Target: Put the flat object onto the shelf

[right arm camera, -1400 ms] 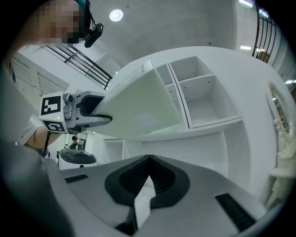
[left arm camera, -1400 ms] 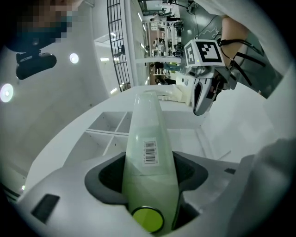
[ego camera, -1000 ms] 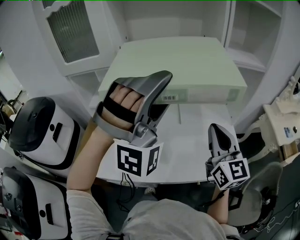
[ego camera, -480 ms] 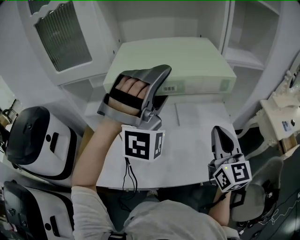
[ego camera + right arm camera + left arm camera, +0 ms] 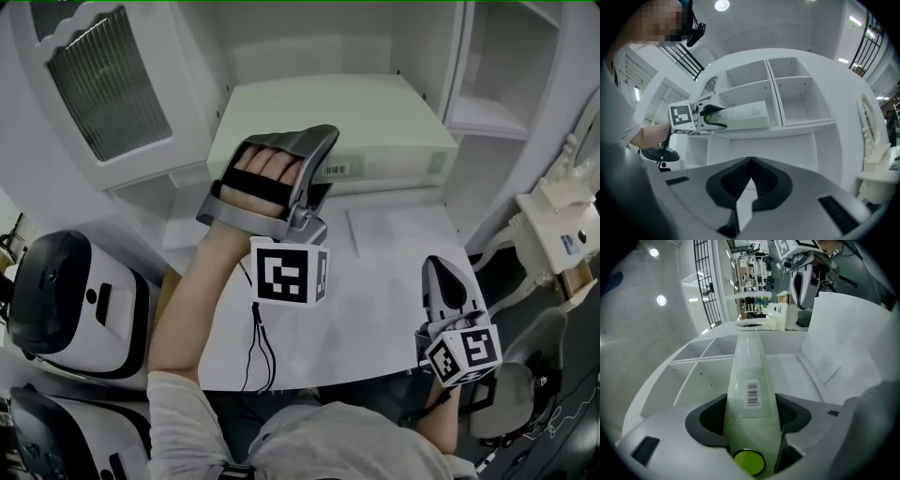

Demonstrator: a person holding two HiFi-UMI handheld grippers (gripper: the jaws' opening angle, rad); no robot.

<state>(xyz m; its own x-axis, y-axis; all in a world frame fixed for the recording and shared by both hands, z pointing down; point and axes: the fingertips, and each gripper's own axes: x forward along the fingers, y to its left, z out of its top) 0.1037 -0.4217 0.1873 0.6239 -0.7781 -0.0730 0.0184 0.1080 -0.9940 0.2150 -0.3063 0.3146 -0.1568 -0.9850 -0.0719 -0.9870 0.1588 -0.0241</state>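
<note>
My left gripper (image 5: 323, 167) clamps the box (image 5: 356, 117), partly on the shelf (image 5: 801, 125) ahead. Next, I judge: push deeper, release. Right gripper (image 5: 445, 277) closed, empty.

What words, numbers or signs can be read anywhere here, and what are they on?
No word or number can be read.
Barcode label on the flat green box: bars only, digits too small.
The left cube, on the left gripper: black-and-white square pattern, no letters.
The right cube, on the right gripper: likewise.
Small label on the white stand: blurred.
</note>
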